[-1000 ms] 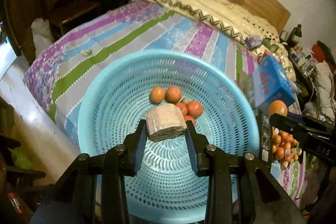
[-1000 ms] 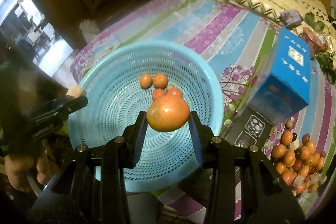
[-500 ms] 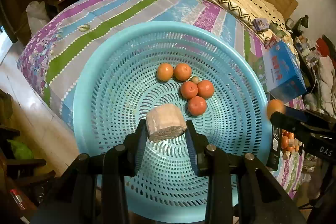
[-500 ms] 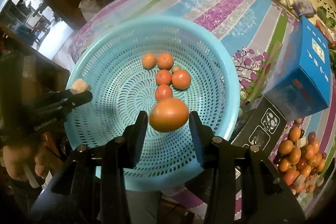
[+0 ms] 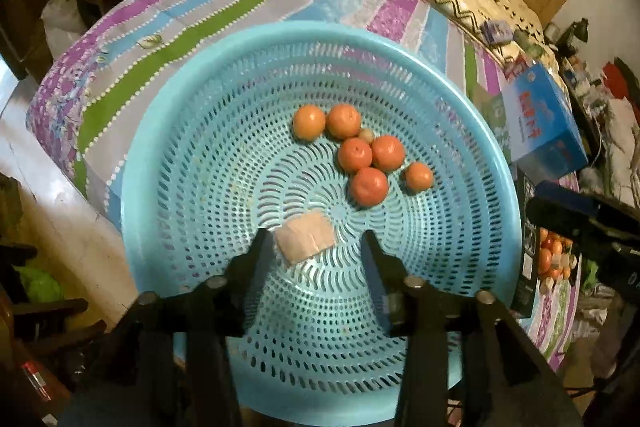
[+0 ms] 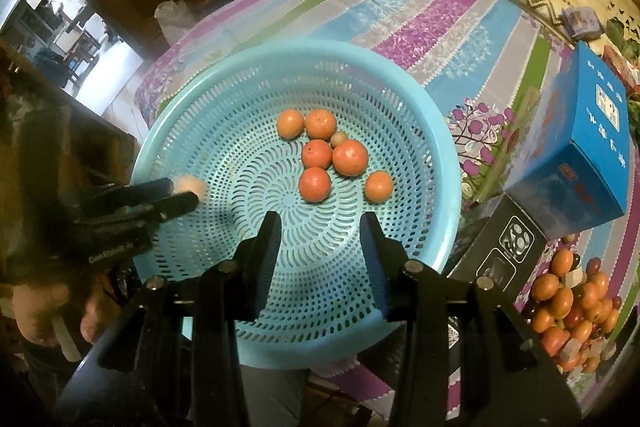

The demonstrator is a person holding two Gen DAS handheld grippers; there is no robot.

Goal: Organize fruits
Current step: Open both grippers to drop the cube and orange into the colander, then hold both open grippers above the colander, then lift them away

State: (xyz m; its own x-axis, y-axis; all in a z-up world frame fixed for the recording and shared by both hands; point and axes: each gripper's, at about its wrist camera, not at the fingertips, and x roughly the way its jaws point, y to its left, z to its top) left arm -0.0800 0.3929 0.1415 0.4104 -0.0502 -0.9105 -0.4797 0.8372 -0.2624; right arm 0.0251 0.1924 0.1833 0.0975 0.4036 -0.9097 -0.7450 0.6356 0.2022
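The left gripper (image 5: pixel 312 247), jaws opening, stands over the blue basket (image 5: pixel 168 163) with the pale block (image 5: pixel 306 237) loose between them, nearer its left jaw. The right gripper (image 6: pixel 320 223) is spread and empty.

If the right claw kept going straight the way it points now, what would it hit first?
Most likely the bare perforated floor of the blue basket, just short of the orange fruits. The right claw is open and empty; depth is hard to judge.

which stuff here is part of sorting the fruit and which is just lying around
Part of the job: blue basket, oranges in basket, pale chunk dropping from the opening left gripper, fruit pile.
Lying about: blue box, black box, striped bedspread.
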